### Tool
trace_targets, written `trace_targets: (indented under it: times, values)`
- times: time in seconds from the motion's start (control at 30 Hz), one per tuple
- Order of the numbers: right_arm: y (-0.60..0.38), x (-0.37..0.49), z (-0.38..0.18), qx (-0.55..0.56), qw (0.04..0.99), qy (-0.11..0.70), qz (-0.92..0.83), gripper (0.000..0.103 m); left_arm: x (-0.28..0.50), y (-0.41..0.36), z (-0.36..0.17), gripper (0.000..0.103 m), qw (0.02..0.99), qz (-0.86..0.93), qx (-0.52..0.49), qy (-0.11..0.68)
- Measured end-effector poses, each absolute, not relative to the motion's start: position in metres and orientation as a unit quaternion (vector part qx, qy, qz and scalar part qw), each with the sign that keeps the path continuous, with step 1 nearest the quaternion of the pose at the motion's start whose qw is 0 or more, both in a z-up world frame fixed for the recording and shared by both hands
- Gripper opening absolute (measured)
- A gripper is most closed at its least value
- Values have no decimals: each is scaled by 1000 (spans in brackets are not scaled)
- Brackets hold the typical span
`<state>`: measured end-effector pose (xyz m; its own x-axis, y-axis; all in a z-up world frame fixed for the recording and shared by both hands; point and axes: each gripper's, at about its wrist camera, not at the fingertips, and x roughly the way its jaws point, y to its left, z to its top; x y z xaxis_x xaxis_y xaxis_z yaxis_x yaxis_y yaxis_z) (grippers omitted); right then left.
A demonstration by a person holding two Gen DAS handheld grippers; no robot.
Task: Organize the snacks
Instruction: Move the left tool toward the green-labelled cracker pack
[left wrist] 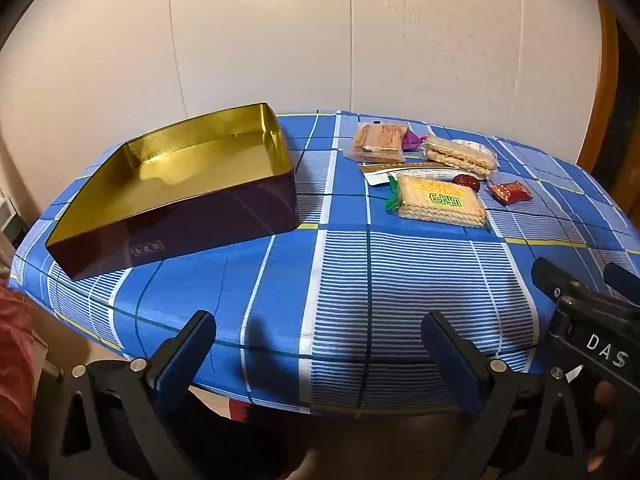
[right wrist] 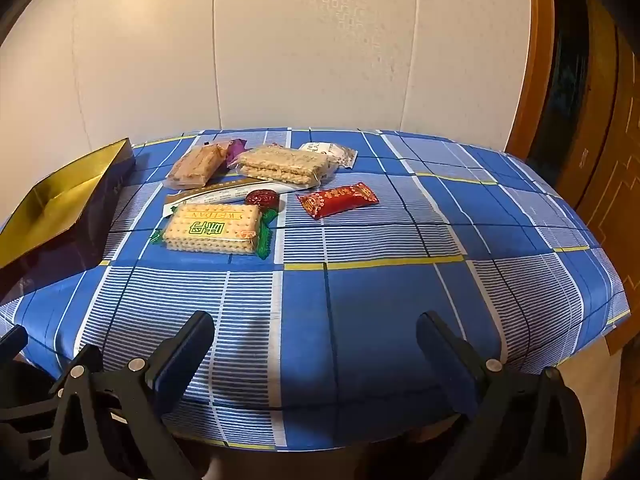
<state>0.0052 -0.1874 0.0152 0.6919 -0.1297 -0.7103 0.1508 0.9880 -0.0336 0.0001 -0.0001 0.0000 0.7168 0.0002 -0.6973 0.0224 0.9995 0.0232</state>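
Nothing packed yet imo: both grippers, left gripper [left wrist: 320, 344] & right gripper [right wrist: 316, 344], gape wide w/ nothing held, gold box [left wrist: 208, 160] bare, so next = grab the cracker pack [right wrist: 214, 230].

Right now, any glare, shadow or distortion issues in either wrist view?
Left wrist: warm glare on the gold box lining; fisheye bows the table edge; dark vignette corners. Right wrist: same bowing, open right gripper casts soft shadows on the cloth, the biscuit pack label stays legible, the red sachet shows slight sheen. Left gripper open too.
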Motion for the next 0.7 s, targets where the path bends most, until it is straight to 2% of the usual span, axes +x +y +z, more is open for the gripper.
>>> trace_targets:
  times: [0.7]
  values:
    - [-184, 6, 17, 5, 921, 382, -77, 103, 1, 5, 0, 103, 927, -6, 0, 375]
